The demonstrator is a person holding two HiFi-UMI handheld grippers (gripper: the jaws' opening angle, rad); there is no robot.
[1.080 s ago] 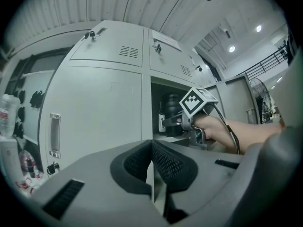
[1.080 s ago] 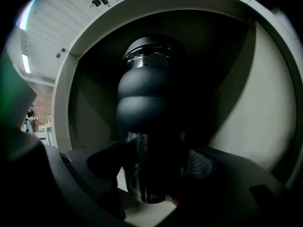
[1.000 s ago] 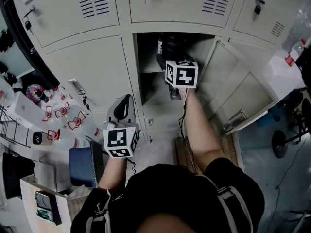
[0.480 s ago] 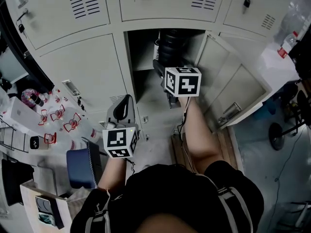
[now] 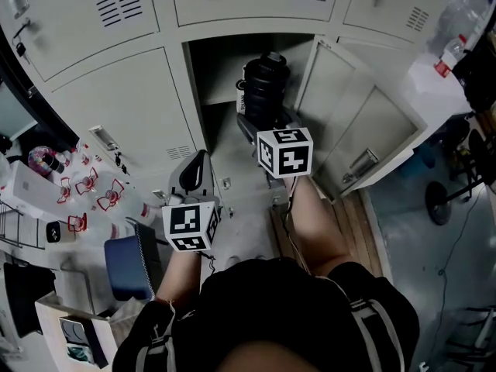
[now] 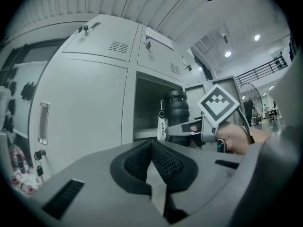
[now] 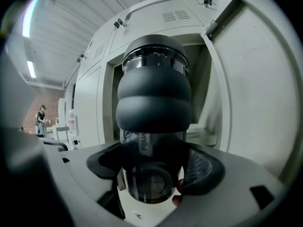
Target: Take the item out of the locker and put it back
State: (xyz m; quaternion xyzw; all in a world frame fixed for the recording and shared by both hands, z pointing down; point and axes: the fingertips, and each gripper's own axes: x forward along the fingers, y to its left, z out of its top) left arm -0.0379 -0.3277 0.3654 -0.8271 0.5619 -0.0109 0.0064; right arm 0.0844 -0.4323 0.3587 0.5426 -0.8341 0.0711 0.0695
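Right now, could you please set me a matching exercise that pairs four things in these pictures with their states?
Things:
1. left gripper
2. right gripper
3. locker door
4. bottle

States:
A. swung open
B. fingers together, nothing between them
C. black, upright, lifted
D. fingers clamped on the bottle

Pairs: 1-B, 2-D, 3-A, 4-C

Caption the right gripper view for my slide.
Right tongs clamp a dark bottle at the open locker.
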